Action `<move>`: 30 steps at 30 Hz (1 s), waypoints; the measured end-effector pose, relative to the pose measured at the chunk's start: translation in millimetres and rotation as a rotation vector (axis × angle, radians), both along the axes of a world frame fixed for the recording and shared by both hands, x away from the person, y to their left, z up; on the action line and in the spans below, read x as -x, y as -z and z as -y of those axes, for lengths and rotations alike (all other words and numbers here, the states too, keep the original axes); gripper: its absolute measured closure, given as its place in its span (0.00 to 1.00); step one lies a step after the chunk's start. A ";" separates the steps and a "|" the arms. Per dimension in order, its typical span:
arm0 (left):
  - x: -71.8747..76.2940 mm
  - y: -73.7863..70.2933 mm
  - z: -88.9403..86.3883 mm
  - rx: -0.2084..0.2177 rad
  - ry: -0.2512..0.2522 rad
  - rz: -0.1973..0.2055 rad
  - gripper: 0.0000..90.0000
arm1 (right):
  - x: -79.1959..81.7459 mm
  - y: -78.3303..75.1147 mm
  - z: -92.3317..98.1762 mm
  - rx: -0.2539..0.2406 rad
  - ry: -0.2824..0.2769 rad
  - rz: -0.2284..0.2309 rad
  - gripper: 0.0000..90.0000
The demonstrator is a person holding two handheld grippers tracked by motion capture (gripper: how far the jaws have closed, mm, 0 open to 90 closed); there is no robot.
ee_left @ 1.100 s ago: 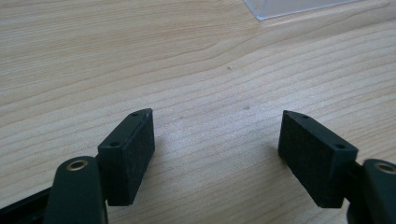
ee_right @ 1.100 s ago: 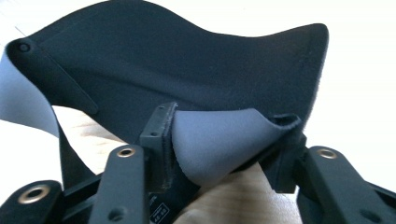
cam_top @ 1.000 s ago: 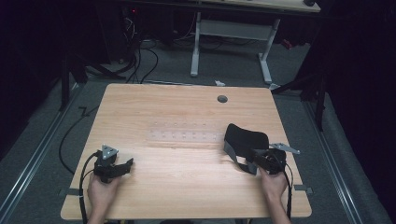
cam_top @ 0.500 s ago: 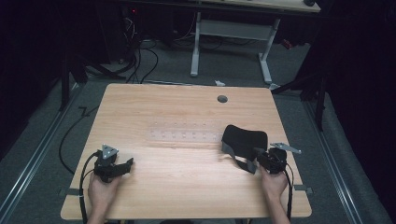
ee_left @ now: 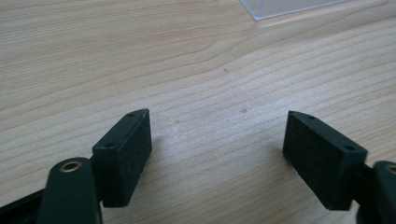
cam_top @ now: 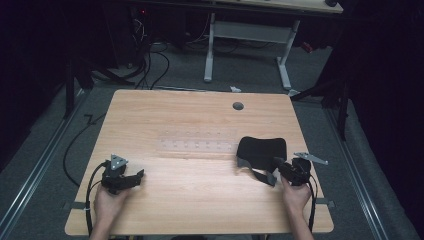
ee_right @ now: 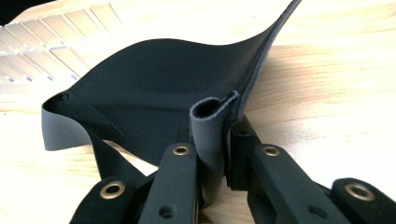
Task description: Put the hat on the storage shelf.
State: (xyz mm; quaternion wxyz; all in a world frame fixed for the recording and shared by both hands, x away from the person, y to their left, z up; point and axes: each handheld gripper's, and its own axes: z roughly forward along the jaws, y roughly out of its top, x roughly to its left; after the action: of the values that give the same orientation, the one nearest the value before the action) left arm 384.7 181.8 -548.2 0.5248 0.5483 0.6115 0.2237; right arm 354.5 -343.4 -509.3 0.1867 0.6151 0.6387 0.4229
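A black eye mask with a grey-lined strap lies on the right part of the wooden table. My right gripper is shut on the mask's near edge, and in the right gripper view a folded grey strip of the eye mask is pinched between the jaws of the right gripper. My left gripper rests at the table's front left, open. In the left gripper view the left gripper has only bare wood between its wide-apart pads.
A clear plastic tray with small compartments lies flat at the table's middle, just left of the mask; its corner shows ahead of the left gripper. A round cable hole sits near the far edge. Another desk's legs stand beyond.
The mask and right gripper have shifted slightly; the mask sits a little lower and flatter than a second ago. The left gripper has stayed in place.
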 end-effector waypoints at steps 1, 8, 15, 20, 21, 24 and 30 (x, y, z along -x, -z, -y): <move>-0.1 0.1 0.1 -0.001 0.000 0.001 0.25 | 0.3 -1.0 0.3 0.006 -0.004 0.004 0.93; 0.3 0.5 1.4 -0.003 0.014 -0.004 0.21 | 6.9 -8.8 4.6 0.023 -0.010 0.016 0.94; 1.0 0.8 2.2 -0.006 0.032 -0.009 0.17 | 16.6 -17.8 10.7 0.037 -0.005 0.022 0.94; 2.4 1.0 1.7 -0.012 0.044 -0.009 0.17 | 24.6 -23.1 11.6 0.048 -0.022 0.026 0.94; 3.3 0.9 1.5 -0.012 0.052 -0.009 0.17 | 26.0 -24.0 11.7 0.047 -0.027 0.024 0.94; 7.1 0.9 1.8 -0.019 0.081 0.000 0.18 | 30.6 -26.4 11.3 0.046 -0.043 0.033 0.94; 14.7 -1.9 1.9 0.006 0.109 0.026 0.18 | 43.6 -33.2 7.7 0.022 -0.067 0.055 0.94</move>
State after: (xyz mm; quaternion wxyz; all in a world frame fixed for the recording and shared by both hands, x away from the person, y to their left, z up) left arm 370.0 179.9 -546.3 0.5457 0.5763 0.5746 0.2000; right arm 310.9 -351.1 -476.1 0.1970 0.5794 0.6581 0.4386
